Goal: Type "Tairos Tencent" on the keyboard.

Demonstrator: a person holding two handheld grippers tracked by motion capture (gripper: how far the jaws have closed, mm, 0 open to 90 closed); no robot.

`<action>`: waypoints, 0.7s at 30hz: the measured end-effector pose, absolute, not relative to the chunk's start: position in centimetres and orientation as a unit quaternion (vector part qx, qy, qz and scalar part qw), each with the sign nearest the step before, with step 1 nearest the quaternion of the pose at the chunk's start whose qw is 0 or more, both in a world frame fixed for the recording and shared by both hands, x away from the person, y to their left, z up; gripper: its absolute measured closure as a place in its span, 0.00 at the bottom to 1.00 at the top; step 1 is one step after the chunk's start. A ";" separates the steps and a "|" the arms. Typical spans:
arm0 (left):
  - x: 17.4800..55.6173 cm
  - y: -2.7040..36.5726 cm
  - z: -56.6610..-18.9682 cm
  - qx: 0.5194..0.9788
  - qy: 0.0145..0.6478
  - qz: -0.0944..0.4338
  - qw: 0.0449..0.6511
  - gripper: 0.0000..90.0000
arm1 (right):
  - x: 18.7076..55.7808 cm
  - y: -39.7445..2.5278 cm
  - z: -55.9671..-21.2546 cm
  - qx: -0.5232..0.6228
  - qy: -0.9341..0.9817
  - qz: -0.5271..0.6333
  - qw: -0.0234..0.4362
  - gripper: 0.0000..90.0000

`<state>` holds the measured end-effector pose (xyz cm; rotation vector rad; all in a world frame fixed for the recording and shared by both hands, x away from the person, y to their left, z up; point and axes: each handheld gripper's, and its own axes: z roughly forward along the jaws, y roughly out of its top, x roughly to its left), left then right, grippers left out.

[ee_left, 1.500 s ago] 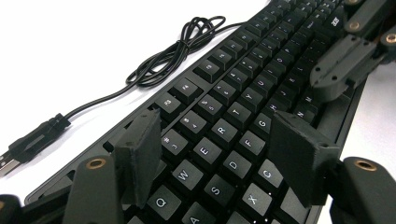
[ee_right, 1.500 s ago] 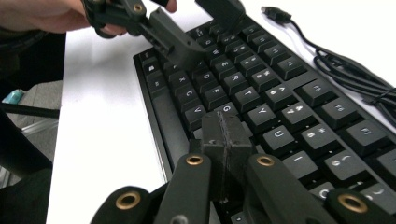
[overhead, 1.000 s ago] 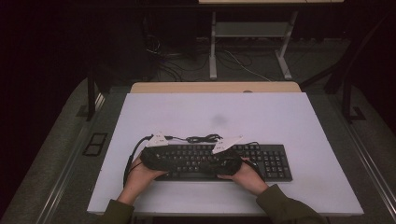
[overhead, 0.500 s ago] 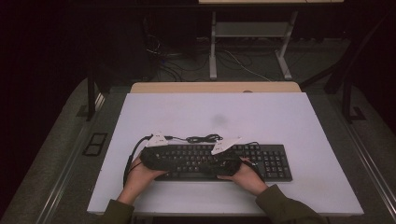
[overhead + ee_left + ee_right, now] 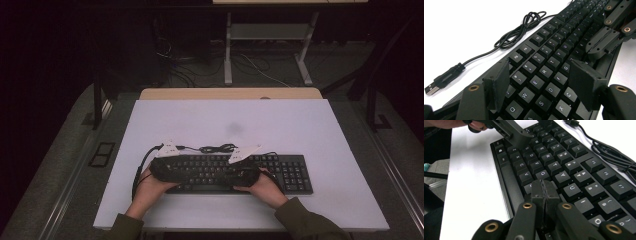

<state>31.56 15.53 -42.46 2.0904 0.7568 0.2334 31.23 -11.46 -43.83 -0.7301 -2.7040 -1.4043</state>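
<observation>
While nothing has shifted since a second ago, the left hand-held gripper [image 5: 539, 82] gapes and the right hand-held gripper [image 5: 545, 192] (pinched shut, empty) hovers over the keyboard [image 5: 280, 172].

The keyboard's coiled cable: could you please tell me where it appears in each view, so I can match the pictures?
High view: the coiled cable lies on the white table just behind the keyboard, between the two grippers' grey plates.
Left gripper view: upper left, running down to its USB plug.
Right gripper view: along the right edge.
Shared landmark: the keyboard's far edge.
</observation>
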 end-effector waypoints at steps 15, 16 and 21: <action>31.7 15.1 -42.5 0.838 0.304 0.090 0.444 0.42 | 31.6 -12.6 -43.2 -0.247 -0.851 -0.464 -0.001 0.73; 31.7 15.1 -42.5 0.839 0.302 0.090 0.443 0.43 | 31.6 -12.7 -43.2 -0.247 -0.850 -0.466 -0.002 0.71; 31.8 14.6 -42.4 0.842 0.296 0.086 0.443 0.53 | 31.7 -13.1 -43.0 -0.252 -0.847 -0.469 -0.008 0.61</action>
